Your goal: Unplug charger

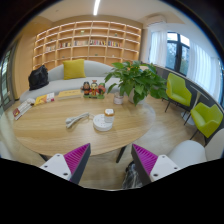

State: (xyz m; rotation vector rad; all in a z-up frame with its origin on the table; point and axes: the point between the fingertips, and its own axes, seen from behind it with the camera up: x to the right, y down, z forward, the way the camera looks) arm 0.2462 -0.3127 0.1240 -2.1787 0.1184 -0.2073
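The hand-held gripper [112,162] is held above the near edge of a round, light wooden counter [40,128], with its two fingers spread wide apart and nothing between them. The magenta pads [76,160] on the inner faces are seen at either side, clear of any object.

Beyond the fingers, near the middle of the counter, a small white round object [103,123] is lying, with a pale cable-like item [76,120] just to its left; these are taken to be the charger parts, though whether a plug or socket is among them cannot be told. Both are well ahead of the fingertips and untouched.

Further back on the counter, a cluster of small reddish-brown containers [93,90] is seen, and beside it a leafy green potted plant [135,80]. Flat coloured items [35,102] are lying at the left part of the counter.

Behind the counter, a grey sofa with a yellow cushion [73,69] and a wooden bookshelf [88,42] are recorded. Two lime-green chairs [178,92] are standing at the right, near a window [178,50].
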